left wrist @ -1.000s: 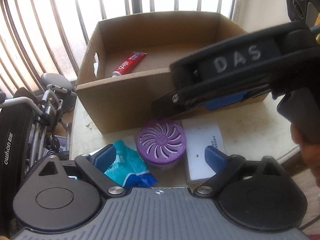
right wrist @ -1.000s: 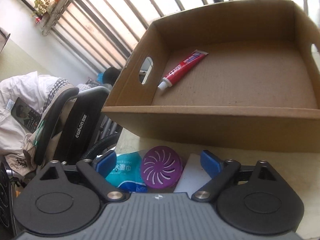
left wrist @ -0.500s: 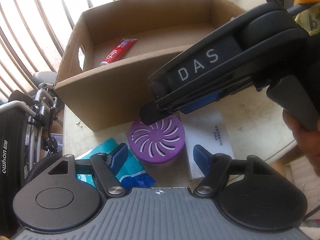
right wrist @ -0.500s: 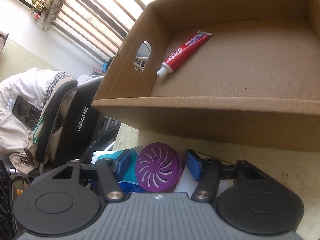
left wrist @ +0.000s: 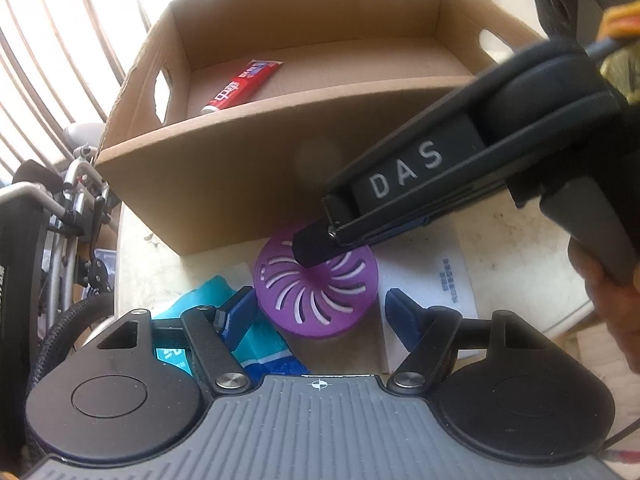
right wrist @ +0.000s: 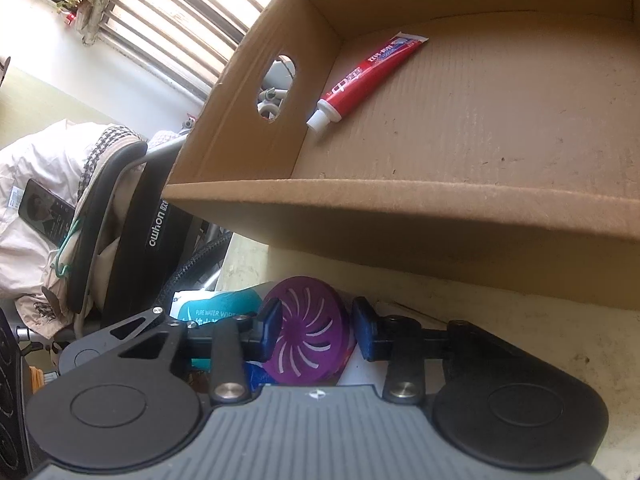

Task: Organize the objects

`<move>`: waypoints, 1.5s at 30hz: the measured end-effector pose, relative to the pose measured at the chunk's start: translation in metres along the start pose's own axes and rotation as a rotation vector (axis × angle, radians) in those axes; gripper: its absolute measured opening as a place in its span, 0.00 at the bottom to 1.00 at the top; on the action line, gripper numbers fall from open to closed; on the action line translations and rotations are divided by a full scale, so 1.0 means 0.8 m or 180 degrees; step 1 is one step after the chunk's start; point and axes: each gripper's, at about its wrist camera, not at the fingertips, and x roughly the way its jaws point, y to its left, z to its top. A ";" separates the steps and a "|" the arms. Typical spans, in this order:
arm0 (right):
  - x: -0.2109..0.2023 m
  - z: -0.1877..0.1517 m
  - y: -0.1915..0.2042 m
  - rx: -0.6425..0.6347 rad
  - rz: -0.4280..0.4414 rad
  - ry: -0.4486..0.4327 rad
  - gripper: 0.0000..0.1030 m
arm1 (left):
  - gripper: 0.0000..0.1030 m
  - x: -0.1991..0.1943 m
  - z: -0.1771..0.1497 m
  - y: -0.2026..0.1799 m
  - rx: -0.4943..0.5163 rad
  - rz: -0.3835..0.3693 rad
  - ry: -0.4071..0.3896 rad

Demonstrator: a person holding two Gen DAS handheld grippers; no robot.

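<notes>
Round purple slotted-lid container

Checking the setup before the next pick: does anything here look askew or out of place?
The purple vented container sits half on the teal wipes pack and half on a white card, so it may rock. The right gripper is closing around it.
</notes>
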 end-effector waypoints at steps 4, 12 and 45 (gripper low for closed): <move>0.002 0.001 -0.007 0.0108 0.0039 0.0014 0.34 | 0.66 0.002 0.001 0.003 -0.0132 -0.0019 -0.0033; -0.006 0.003 -0.010 0.0245 0.0111 -0.0089 0.31 | 0.66 0.001 0.001 0.001 -0.0227 -0.0020 -0.0102; -0.100 -0.061 -0.025 0.0762 -0.0175 -0.0698 0.31 | 0.66 -0.038 -0.009 -0.067 0.0158 -0.0408 -0.0366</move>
